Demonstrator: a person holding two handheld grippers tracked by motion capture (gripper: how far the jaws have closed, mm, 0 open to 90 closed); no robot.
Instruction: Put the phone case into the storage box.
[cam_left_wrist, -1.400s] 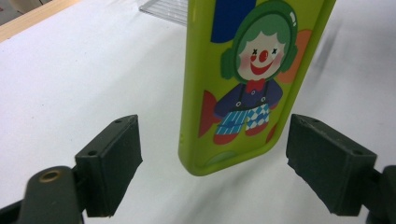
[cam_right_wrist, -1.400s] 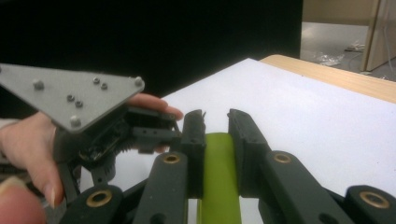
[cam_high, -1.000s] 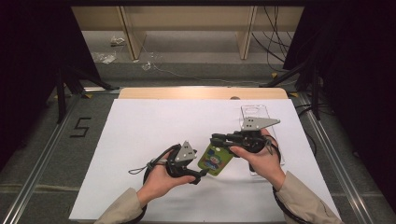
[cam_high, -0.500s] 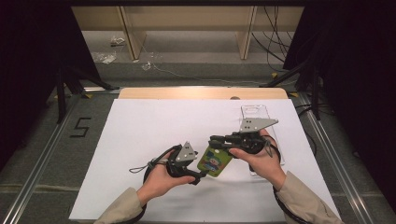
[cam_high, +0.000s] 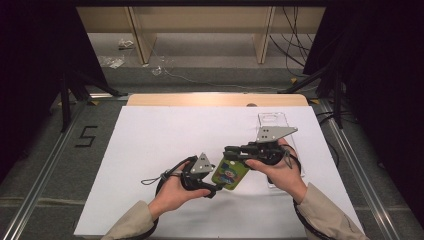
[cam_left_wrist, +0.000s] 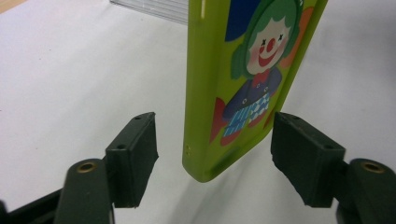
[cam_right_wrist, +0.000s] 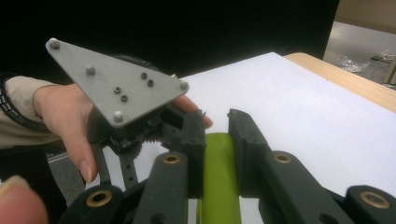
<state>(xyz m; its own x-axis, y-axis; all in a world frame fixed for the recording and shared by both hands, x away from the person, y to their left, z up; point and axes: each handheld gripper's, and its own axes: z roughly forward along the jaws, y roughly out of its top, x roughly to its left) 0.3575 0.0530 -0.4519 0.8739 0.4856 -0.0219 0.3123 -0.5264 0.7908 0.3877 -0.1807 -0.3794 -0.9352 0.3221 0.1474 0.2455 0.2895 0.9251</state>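
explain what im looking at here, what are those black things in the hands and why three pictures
A person sits at a table covered with a white sheet and holds a tool in each hand: a hand-held gripper with two black jaws that pinch things. The wide picture comes from a camera above the table. The other two come from small cameras riding on each tool, looking along its jaws.

The right hand-held gripper is clamped on the edge of a green phone case with a clown printed on it. The left hand-held gripper has its jaws on either side of the case's lower end; they have just been closing but do not touch it yet. A clear plastic box lies on the sheet behind the right hand.
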